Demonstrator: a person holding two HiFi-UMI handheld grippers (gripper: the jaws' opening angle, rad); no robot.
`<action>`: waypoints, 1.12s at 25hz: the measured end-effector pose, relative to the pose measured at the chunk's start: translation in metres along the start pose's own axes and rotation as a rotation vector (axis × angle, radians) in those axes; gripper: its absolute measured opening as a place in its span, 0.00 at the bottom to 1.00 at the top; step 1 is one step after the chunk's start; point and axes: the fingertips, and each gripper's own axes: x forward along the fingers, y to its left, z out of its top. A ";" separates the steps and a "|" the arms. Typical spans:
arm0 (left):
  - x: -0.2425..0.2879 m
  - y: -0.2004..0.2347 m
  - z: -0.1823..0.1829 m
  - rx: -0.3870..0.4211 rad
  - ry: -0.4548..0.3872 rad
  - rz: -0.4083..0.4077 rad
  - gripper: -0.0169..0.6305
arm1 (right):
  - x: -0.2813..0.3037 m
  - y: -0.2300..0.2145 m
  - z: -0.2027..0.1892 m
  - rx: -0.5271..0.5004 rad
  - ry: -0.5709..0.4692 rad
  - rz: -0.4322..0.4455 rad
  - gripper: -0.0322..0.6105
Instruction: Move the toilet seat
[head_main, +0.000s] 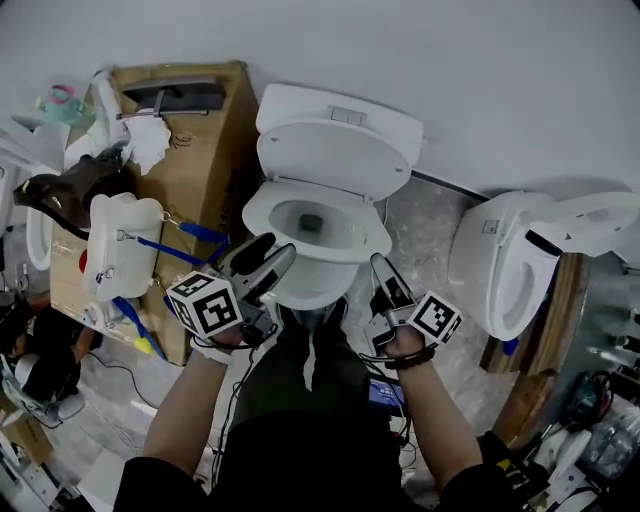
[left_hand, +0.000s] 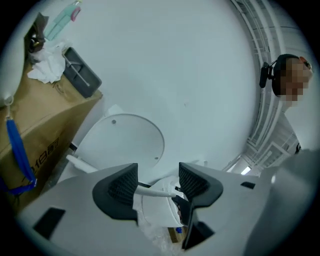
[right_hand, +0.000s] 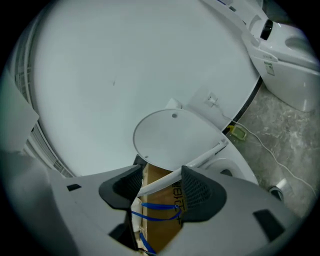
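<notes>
A white toilet stands in the middle with its lid (head_main: 335, 155) tipped up against the tank. The seat ring (head_main: 258, 212) lies around the bowl. My left gripper (head_main: 272, 252) hovers at the bowl's front left, jaws wide apart and empty. At the front right rim is my right gripper (head_main: 383, 270), also open. In the left gripper view the lid (left_hand: 122, 142) stands beyond the open left gripper (left_hand: 157, 182), and the seat's thin white edge (left_hand: 152, 192) crosses the gap. In the right gripper view the seat edge (right_hand: 200, 160) runs behind the right gripper (right_hand: 160, 187), untouched.
A cardboard box (head_main: 205, 160) with blue straps, rags and a grey tool stands just left of the toilet, with a white jug (head_main: 120, 245) in front. A second toilet (head_main: 520, 260) sits at the right. A cable (right_hand: 260, 145) lies on the marble floor. A person (left_hand: 287, 135) stands nearby.
</notes>
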 end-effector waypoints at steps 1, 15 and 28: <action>0.003 -0.001 0.003 0.017 0.015 -0.001 0.41 | -0.001 -0.003 -0.001 0.000 -0.008 -0.024 0.47; 0.020 0.003 0.009 0.655 0.170 0.299 0.41 | 0.018 0.022 0.047 0.072 -0.154 -0.013 0.46; 0.069 0.002 0.056 0.602 0.060 0.440 0.41 | 0.042 0.041 0.085 0.024 -0.068 0.032 0.46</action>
